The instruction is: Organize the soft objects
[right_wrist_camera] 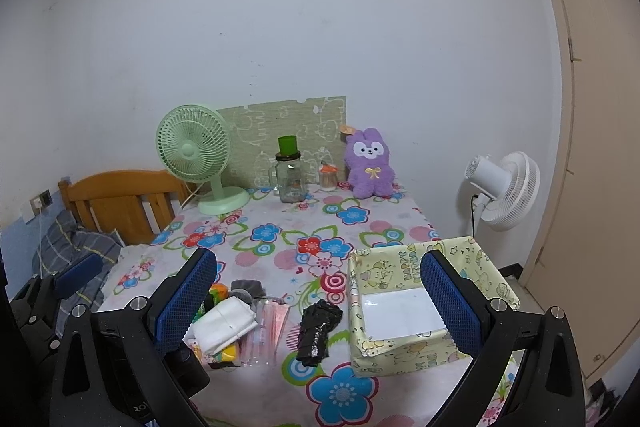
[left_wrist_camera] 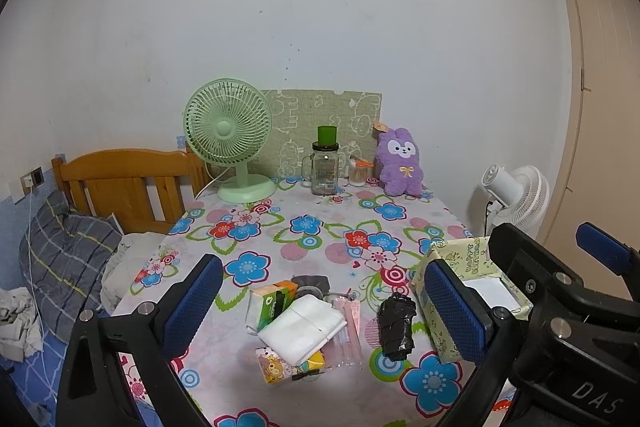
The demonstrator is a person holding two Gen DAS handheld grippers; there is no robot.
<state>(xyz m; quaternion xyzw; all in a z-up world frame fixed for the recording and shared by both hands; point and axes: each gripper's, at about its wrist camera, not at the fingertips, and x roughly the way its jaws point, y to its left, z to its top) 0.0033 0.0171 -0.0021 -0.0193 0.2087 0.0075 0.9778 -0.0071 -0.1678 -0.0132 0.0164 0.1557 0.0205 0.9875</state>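
Blue-padded jaws on both your left gripper (left_wrist_camera: 324, 311) and right gripper (right_wrist_camera: 320, 307) are spread wide and empty, with the soft pile dead ahead of the left one: white folded cloth (left_wrist_camera: 302, 327), tissue packs (left_wrist_camera: 274, 301), pink masks (left_wrist_camera: 348, 327), crumpled black bag (left_wrist_camera: 396, 327). The yellow box (right_wrist_camera: 400, 351) sits between the right jaws. My guess: pinching that slippery cloth drags the packs underneath, or the bag snags and slides off the table edge.

Soft items (left_wrist_camera: 303, 323) heaped, tablecloth front; yellow box (right_wrist_camera: 400, 311) beside.
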